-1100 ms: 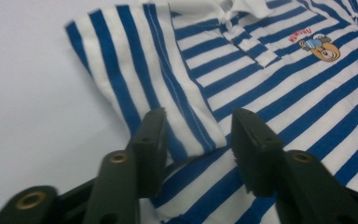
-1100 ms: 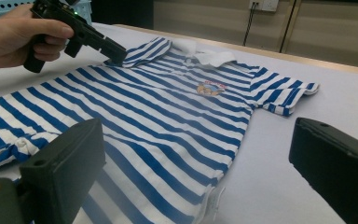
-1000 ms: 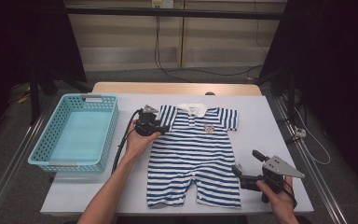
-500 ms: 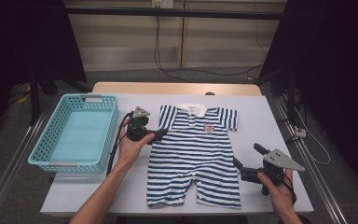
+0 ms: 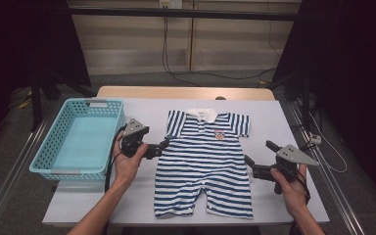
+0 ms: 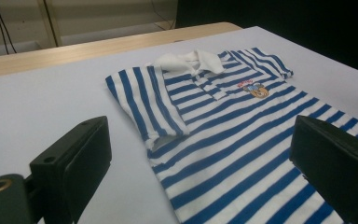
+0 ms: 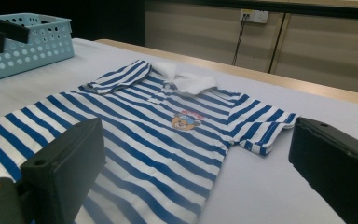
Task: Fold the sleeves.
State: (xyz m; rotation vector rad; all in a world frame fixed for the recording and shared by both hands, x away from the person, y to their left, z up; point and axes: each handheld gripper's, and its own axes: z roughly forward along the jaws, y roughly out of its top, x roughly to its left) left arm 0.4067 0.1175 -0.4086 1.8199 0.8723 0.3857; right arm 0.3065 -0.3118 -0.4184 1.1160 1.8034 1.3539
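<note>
The blue-and-white striped baby romper with a white collar and a small bear badge (image 5: 204, 164) lies flat and spread out on the pale grey counter (image 5: 274, 117), roughly at its middle. Its long axis runs near to far: collar at the far end, the two short legs at the near edge.

The left hand-held gripper (image 5: 162, 145) sits just off the romper's left edge, level with the waist below the left sleeve (image 5: 175, 122), its jaws pointing right toward the cloth. They have just been opening and now stand wide with nothing between them; in the left gripper view the sleeve (image 6: 144, 105) and striped body lie beyond and between the two black jaws, apart from both.

The right hand-held gripper (image 5: 249, 161) waits at the romper's right edge, a little nearer along the garment than the left one, about level with the hip, jaws pointing left. They also stand wide and empty; in the right gripper view the bear badge (image 7: 185, 121) and the right sleeve (image 7: 261, 126) lie ahead.

So the garment lies between the two hands, each beside one long side. The left one is nearer the sleeve and collar, the right one nearer the leg end, which suggests that whatever fold or lift comes next would be taken across the short axis, from the sides inward. The light blue perforated plastic basket (image 5: 76, 137) stands at the counter's left, just beyond the left hand (image 5: 127, 161).
</note>
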